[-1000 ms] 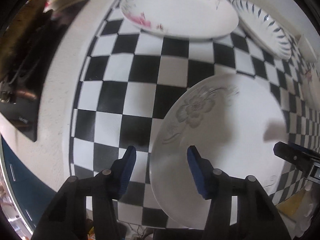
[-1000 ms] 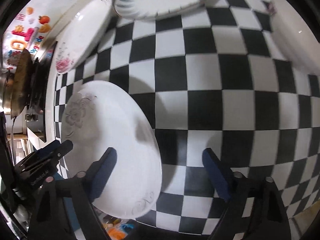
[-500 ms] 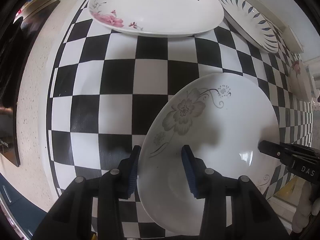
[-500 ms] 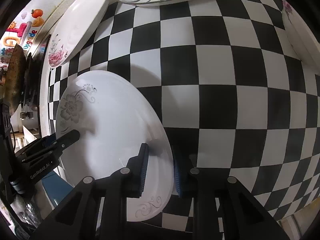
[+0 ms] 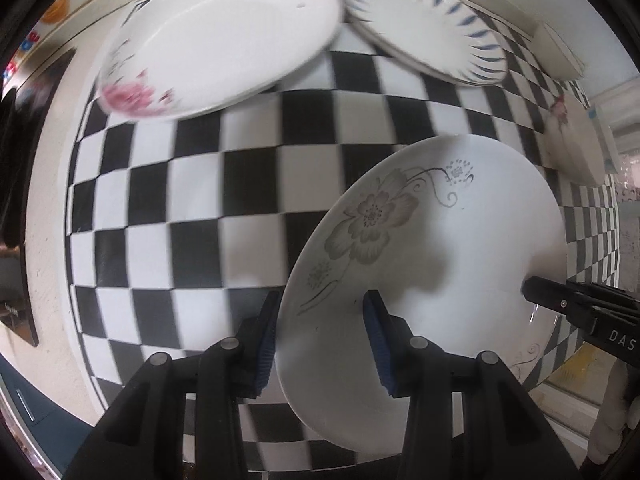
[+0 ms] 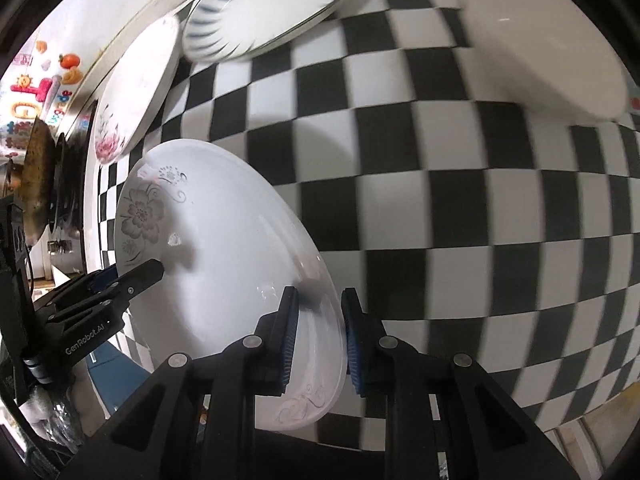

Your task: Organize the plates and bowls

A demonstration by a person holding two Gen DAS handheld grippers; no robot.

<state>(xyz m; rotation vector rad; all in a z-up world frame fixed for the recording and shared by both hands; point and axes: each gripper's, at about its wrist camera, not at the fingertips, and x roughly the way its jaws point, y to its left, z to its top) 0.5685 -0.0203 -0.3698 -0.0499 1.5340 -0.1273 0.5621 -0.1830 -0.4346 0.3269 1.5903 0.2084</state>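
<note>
A white plate with a grey flower print (image 5: 440,220) (image 6: 224,240) hangs tilted above the black-and-white checked cloth (image 5: 192,216) (image 6: 460,200). My left gripper (image 5: 322,328) is shut on the plate's left rim, one blue pad on each face. My right gripper (image 6: 320,328) is shut on the opposite rim in the same way. Each gripper shows in the other's view: the right one (image 5: 560,304) at the plate's right edge, the left one (image 6: 140,276) at its left edge.
A pink-flowered plate (image 5: 216,40) (image 6: 132,92) and a blue-striped plate (image 5: 424,28) (image 6: 264,12) lie at the back of the cloth. Another white dish (image 6: 540,48) (image 5: 572,148) sits at the right. A pan (image 6: 36,176) and a dark hob stand beyond the cloth's left edge.
Both grippers have closed on the flower plate's rim, the right from wide open. The plate has come up off the cloth and the left hand has shifted with it.
</note>
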